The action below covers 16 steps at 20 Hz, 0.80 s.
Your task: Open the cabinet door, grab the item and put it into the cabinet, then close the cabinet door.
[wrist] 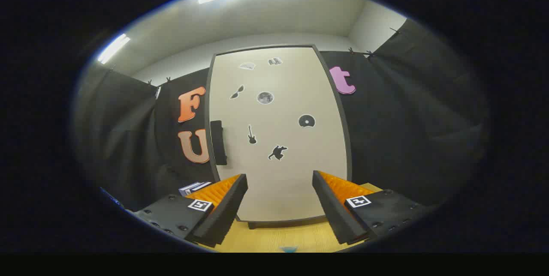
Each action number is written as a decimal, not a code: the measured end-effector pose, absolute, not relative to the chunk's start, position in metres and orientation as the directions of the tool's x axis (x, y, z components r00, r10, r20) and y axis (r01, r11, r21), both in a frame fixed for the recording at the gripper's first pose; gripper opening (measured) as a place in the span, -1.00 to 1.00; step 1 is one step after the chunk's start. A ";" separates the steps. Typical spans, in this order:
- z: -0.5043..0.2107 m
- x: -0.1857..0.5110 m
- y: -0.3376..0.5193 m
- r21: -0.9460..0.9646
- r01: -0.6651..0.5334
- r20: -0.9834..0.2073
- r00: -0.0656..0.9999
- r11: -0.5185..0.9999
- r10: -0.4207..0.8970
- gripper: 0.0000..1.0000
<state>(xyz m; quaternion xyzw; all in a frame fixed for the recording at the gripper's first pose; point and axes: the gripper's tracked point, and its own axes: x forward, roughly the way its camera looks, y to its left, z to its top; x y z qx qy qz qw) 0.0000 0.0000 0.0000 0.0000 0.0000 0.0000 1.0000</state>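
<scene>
Gripper (pixel 279 184): its two fingers are standing spread wide apart, released, gripping nothing; the gap between them is looking straight onto the lower part of the cabinet door. A square printed marker is sitting on the body behind each finger.

Table (pixel 274 237): a pale wooden surface is lying under and just ahead of the fingers, running up to the cabinet's foot. A small blue shape is peeking in at its nearest edge; what it is cannot be told.

Cabinet door (pixel 279 134): a tall cream panel in a dark frame is standing upright on the table just beyond the fingers, and it is sitting shut. A dark vertical handle (pixel 218 142) is mounted along its left edge, above the left finger. Small black-and-grey stickers (pixel 265 97) are scattered over the panel, among them a guitar, a disc, a moon and sunglasses.

Item (pixel 194 187): a small flat white-and-dark object, possibly a stack of books, is lying left of the cabinet's base, just beyond the left finger's body; partly hidden, so its identity is uncertain.

Black cloth wall (pixel 407 130): it is hanging behind and on both sides of the cabinet.

Ceiling lights (pixel 113 48): two bright strips are glowing overhead, farthest off.
</scene>
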 end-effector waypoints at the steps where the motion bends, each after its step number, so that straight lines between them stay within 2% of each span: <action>1: 0.000 -0.001 0.000 0.006 -0.001 0.001 1.000 1.000 0.001 0.96; 16: 0.001 -0.020 -0.011 0.016 0.048 0.012 0.999 0.999 -0.048 0.95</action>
